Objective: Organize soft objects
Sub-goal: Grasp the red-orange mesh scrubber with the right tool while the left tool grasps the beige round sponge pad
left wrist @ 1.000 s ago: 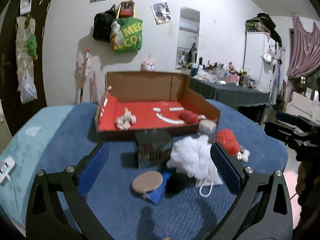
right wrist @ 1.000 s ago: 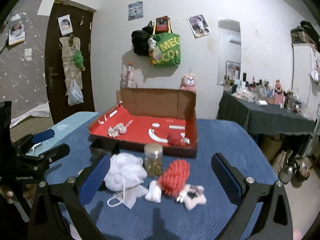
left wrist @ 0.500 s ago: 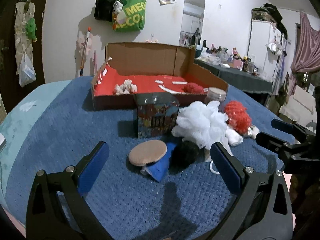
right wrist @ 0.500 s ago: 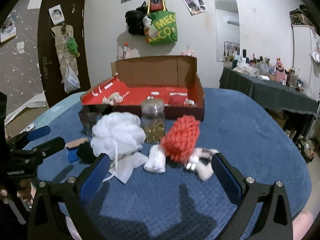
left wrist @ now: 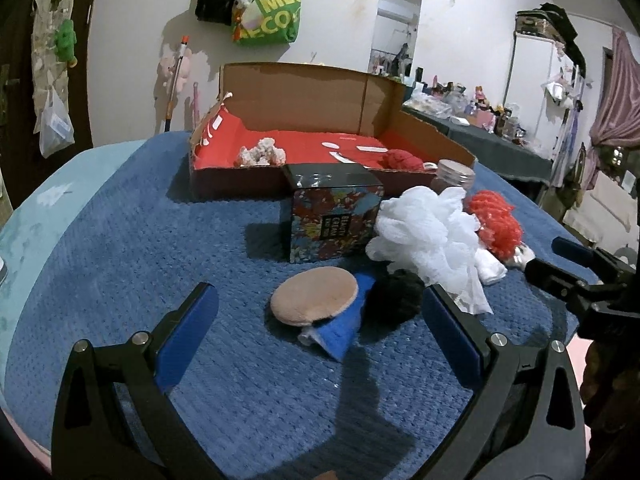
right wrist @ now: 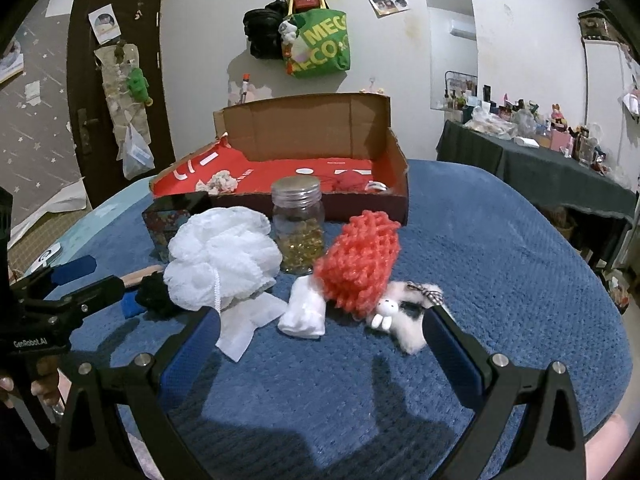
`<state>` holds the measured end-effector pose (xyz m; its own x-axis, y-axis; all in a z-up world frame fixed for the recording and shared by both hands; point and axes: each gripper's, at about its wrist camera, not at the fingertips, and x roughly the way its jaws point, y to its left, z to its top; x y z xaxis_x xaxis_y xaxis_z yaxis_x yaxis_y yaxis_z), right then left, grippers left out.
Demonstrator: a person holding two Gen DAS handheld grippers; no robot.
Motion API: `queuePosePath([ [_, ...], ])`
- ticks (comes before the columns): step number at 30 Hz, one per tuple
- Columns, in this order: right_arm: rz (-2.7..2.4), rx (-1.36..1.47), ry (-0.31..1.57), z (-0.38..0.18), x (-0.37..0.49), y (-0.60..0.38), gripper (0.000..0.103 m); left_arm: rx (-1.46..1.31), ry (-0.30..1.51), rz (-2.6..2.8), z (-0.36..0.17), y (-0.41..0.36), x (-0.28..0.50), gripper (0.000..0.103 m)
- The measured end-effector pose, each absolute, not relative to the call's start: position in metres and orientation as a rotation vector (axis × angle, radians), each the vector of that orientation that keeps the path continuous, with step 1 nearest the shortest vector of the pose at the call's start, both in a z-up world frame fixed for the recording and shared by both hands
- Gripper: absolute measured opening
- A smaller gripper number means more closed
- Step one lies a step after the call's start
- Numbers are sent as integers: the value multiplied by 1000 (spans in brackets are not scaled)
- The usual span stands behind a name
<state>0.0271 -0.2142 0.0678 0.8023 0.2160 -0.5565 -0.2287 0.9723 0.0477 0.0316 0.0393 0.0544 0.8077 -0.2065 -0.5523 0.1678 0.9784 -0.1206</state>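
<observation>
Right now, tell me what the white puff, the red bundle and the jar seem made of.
White puff: gathered nylon-like mesh netting, matte, ruffled folds. Red bundle: chunky knitted yarn, open loops showing. Jar: clear plastic or glass, glossy, see-through, golden contents visible.

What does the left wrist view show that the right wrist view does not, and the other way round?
Only the left wrist view shows the whole tan puff lying on the blue cloth, and the label on the printed box. Only the right wrist view shows the gold contents of the jar, the white plush toy and the folded white cloth whole. Both show the white pouf, the red knit piece, the black pom-pom, the red-lined carton and both grippers, left and right, open.
</observation>
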Motion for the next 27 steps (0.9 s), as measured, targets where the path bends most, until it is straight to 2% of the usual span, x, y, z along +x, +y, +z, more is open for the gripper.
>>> queuePosePath([
  [11, 224, 17, 605, 69, 55, -223, 103, -94, 693, -204, 47, 51, 61, 102],
  [14, 225, 37, 611, 69, 65, -226, 103, -97, 708, -219, 45, 52, 67, 91],
  [16, 225, 47, 620, 68, 74, -227, 100, -89, 716, -222, 43, 50, 71, 79],
  [19, 232, 60, 630, 65, 83, -230, 93, -87, 742, -248, 38, 48, 77, 60],
  [20, 234, 63, 635, 64, 85, -230, 91, -86, 750, -260, 36, 47, 79, 58],
  [21, 238, 69, 643, 63, 89, -231, 88, -87, 754, -275, 34, 46, 79, 50],
  [22, 250, 80, 652, 61, 92, -232, 79, -93, 754, -292, 33, 45, 79, 49],
  [23, 261, 87, 661, 60, 94, -232, 63, -93, 752, -298, 33, 44, 79, 49],
  [24, 275, 96, 678, 58, 97, -233, 52, -92, 749, -312, 33, 42, 78, 48],
  [25, 282, 101, 686, 56, 98, -233, 44, -88, 745, -322, 34, 40, 77, 47],
  [27, 295, 106, 674, 58, 95, -233, 43, -66, 734, -314, 36, 37, 75, 47],
])
